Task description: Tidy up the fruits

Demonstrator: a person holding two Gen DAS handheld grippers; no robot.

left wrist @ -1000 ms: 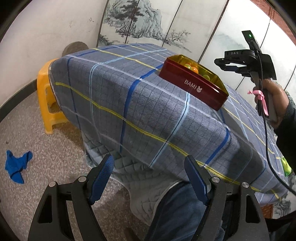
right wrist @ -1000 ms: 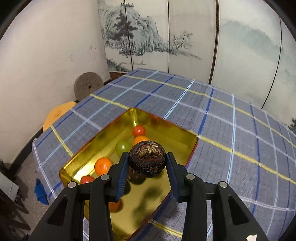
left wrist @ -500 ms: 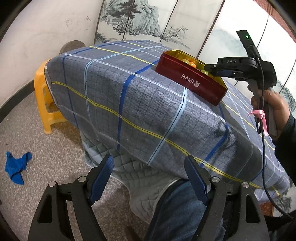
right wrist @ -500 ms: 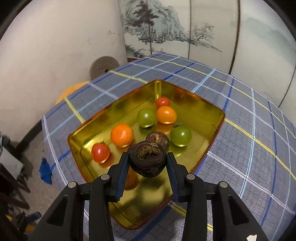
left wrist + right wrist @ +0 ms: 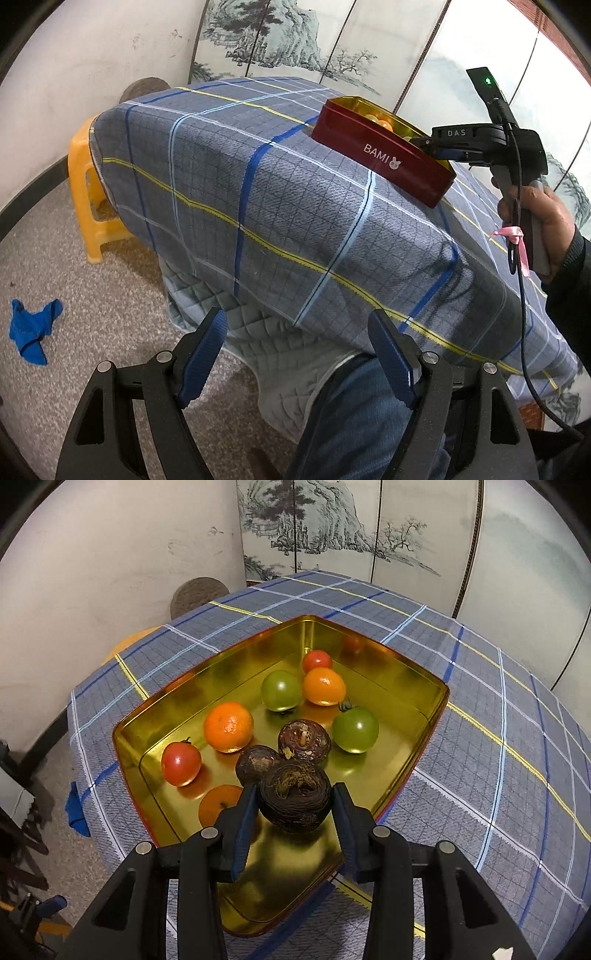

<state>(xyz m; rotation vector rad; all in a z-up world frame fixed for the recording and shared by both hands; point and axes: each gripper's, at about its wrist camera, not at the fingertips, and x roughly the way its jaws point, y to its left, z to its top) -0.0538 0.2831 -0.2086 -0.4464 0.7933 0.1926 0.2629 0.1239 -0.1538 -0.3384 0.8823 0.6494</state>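
Observation:
A gold-lined red tin (image 5: pixel 413 679) stands on the blue plaid table and holds red and green tomatoes, oranges and two dark brown fruits (image 5: pixel 304 740). My right gripper (image 5: pixel 295 806) is shut on a third dark brown fruit (image 5: pixel 293 799) and holds it just above the tin's near part. In the left wrist view the tin (image 5: pixel 376 162) shows its red side, with the right gripper (image 5: pixel 430 146) over its right end. My left gripper (image 5: pixel 297 363) is open and empty, low beside the table over the person's knee.
A yellow stool (image 5: pixel 86 199) stands by the table's far corner. A blue cloth (image 5: pixel 31 328) lies on the floor. A painted folding screen (image 5: pixel 332 528) and a white wall stand behind the table. A cable hangs from the right gripper.
My right gripper has moved down and forward over the tin with the dark fruit. More of the tin's fruits now show. The left gripper has barely moved.

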